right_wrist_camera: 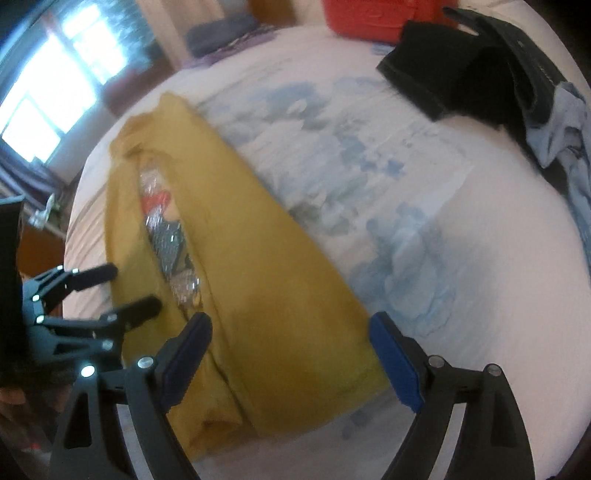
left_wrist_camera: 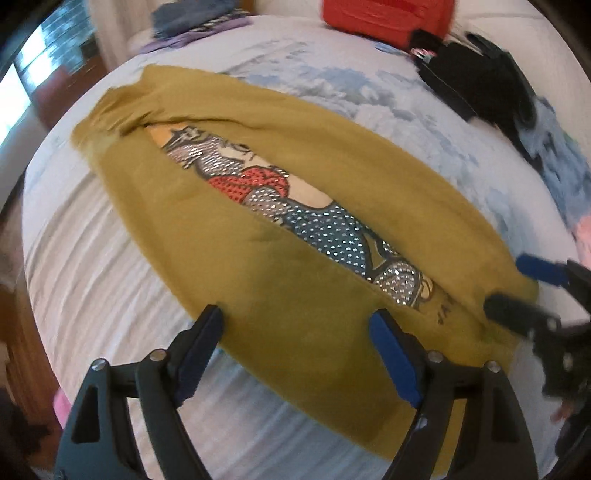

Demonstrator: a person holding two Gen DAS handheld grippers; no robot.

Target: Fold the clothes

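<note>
Bare bedsheet (right_wrist_camera: pixel 461 206) lies open to the right of the mustard shirt (left_wrist_camera: pixel 280 295), giving a claw free passage there. At the far edge a red box (left_wrist_camera: pixel 384 16) and black clothes (left_wrist_camera: pixel 476 81) block the way, with a blue garment (right_wrist_camera: pixel 569 122) heaped just beside them.

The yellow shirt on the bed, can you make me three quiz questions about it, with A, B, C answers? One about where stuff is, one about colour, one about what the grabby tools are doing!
1. Where is the red box?
A. at the bed's far end
B. on the yellow shirt
C. inside a tool

2. What colour are the folded-in sides of the shirt?
A. pink
B. mustard yellow
C. white

3. How are the two tools?
A. both open
B. both shut on the shirt
C. one holding a sock

Answers:
1 A: the red box sits far beyond the shirt.
2 B: both flaps are mustard yellow.
3 A: the left tool and right tool show spread fingers, gripping nothing.
</note>
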